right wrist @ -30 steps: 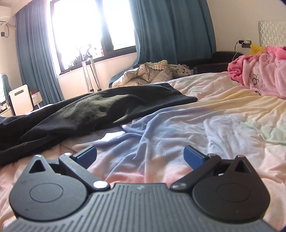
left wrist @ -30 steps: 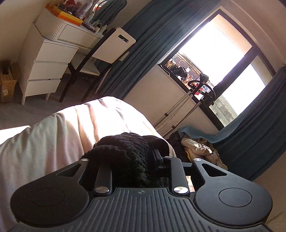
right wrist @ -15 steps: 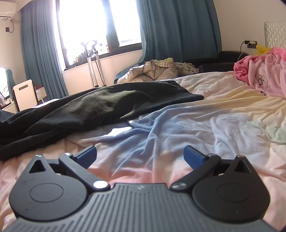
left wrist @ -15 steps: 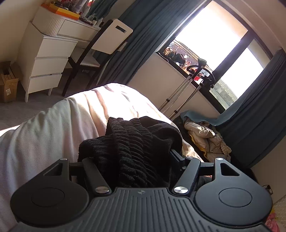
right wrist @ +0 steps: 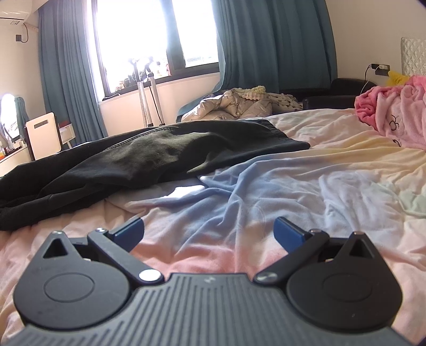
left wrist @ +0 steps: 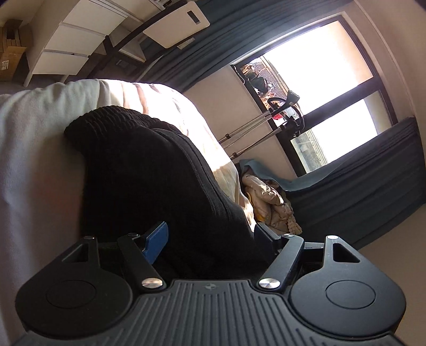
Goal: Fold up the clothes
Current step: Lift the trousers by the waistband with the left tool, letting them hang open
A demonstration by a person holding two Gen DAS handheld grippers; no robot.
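Note:
A black garment [right wrist: 149, 157] lies stretched across the bed [right wrist: 306, 186], with its ribbed cuff end [left wrist: 111, 127] near the bed's edge in the left wrist view. My left gripper [left wrist: 210, 234] is open, its blue pads spread on either side of the black fabric [left wrist: 159, 186], which lies loose between them. My right gripper [right wrist: 209, 231] is open and empty, low over the pastel sheet, to the right of the garment and apart from it.
A pink blanket [right wrist: 394, 117] lies at the bed's far right. A beige jacket pile [right wrist: 234, 106] sits by the window. A white chair [left wrist: 173, 24] and drawers [left wrist: 72, 40] stand beyond the bed's edge. Crutches [left wrist: 255, 130] lean under the window.
My left gripper opened and let go of the black garment's ribbed end, which now lies spread on the bed. The left view has tilted. My right gripper has barely moved.

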